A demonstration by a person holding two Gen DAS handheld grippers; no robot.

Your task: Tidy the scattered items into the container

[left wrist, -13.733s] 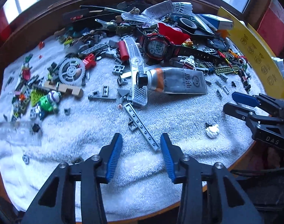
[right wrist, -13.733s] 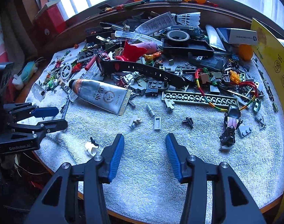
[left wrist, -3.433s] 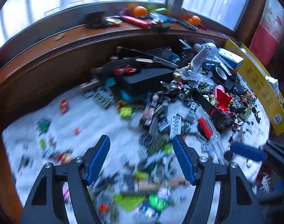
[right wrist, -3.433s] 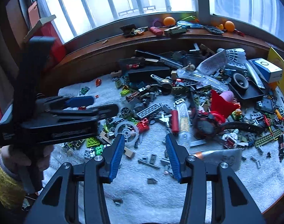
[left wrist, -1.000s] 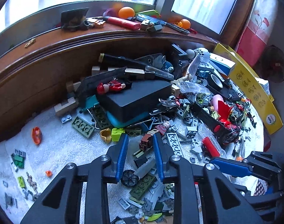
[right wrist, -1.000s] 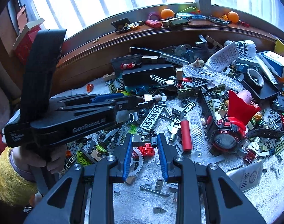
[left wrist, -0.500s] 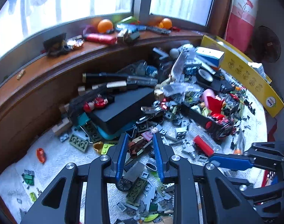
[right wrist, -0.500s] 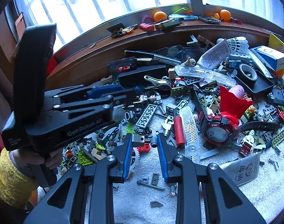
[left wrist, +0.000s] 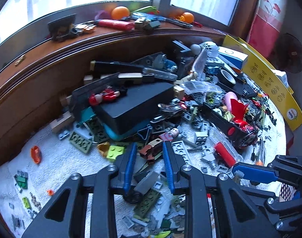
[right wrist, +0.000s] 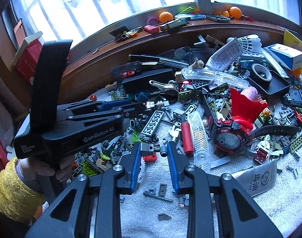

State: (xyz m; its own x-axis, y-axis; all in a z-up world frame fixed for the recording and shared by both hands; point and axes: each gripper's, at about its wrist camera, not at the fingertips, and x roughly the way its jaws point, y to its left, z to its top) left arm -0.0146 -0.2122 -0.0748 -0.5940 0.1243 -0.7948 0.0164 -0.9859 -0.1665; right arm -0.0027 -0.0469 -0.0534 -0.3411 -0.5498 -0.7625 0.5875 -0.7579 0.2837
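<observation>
while the left gripper [left wrist: 148, 148] grips a brown minifigure [left wrist: 151, 152] just in front of the black box [left wrist: 135, 104], the right gripper [right wrist: 153, 148] clamps a grey brick piece [right wrist: 151, 148] nearer than that box.

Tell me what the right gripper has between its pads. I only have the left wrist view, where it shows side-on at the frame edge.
Observer: In the right wrist view, the right gripper is closed on a small grey connector piece.
Operator: How does the brown figure in my left gripper sit, seen from the side?
Observer: It sticks out past the fingertips, head end pointing away from the gripper.
Operator: Is there anything near the front edge that I can't see?
Observer: A flattened silver tube lies on the white towel, to the right of the right gripper.
</observation>
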